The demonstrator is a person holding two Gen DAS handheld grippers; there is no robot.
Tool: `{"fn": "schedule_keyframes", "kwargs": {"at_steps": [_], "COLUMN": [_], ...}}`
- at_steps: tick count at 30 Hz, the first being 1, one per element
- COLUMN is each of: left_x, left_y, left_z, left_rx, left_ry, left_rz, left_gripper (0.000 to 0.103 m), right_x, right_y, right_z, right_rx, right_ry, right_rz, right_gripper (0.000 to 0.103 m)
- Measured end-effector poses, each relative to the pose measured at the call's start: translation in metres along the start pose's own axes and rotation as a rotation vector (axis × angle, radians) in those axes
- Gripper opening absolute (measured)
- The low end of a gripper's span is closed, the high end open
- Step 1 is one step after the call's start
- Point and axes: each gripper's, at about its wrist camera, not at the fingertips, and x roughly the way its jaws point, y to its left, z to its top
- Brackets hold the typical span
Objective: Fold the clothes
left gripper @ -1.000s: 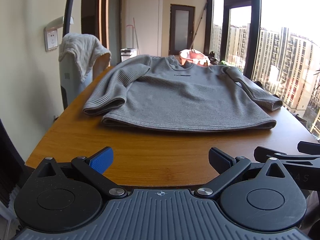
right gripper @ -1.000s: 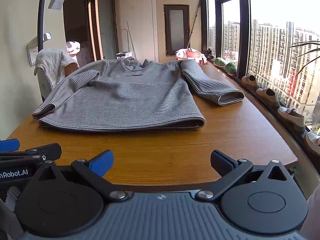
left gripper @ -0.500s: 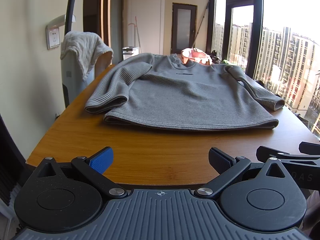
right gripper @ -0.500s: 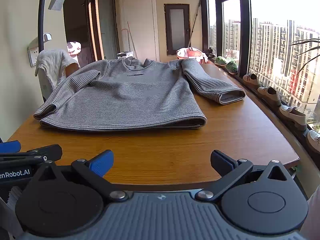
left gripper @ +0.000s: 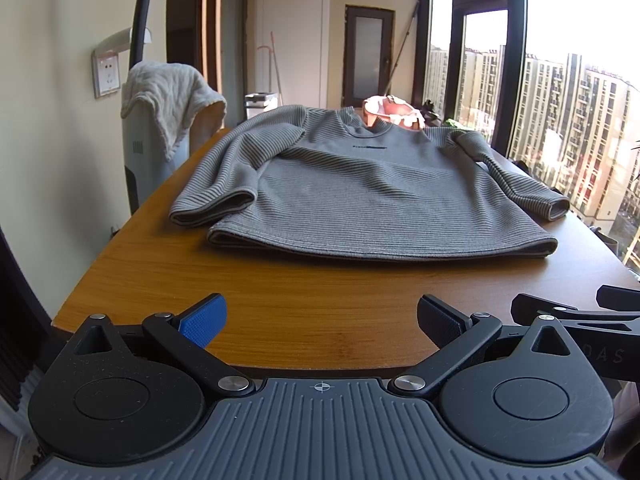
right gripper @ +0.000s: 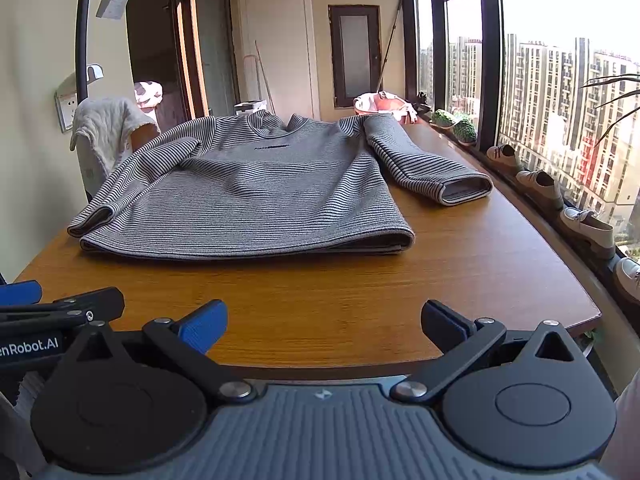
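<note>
A grey striped long-sleeved sweater [left gripper: 372, 192] lies flat, front up, on the wooden table [left gripper: 280, 292], hem toward me, collar at the far end. It also shows in the right wrist view [right gripper: 256, 196]. Its left sleeve [left gripper: 224, 184] lies along the body; its right sleeve [right gripper: 424, 168] angles out toward the window. My left gripper [left gripper: 320, 320] is open and empty at the table's near edge, short of the hem. My right gripper [right gripper: 324, 320] is open and empty beside it, also short of the hem.
A pale towel [left gripper: 172, 96] hangs over a grey unit at the table's left. An orange basin [right gripper: 380, 106] stands past the collar. Plants [right gripper: 456, 124] and several shoes [right gripper: 540, 188] line the window sill on the right. The right gripper's fingers [left gripper: 572, 312] show in the left view.
Both views have shifted slightly; the sweater sits a little more to the right in the left wrist frame. Both grippers stay open and the sweater has not moved.
</note>
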Motion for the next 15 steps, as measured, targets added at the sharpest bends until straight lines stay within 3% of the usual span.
{"fn": "schedule_keyframes", "kwargs": {"at_steps": [15], "left_x": [0.0002], "left_y": [0.0], "left_z": [0.0004], "left_rx": [0.0], "left_ry": [0.002], "left_rz": [-0.001], "left_gripper": [0.103], "right_x": [0.0011], "right_y": [0.0002], "right_z": [-0.0007], "right_rx": [0.0], "right_ry": [0.006], "right_rz": [0.0], "right_gripper": [0.103]}}
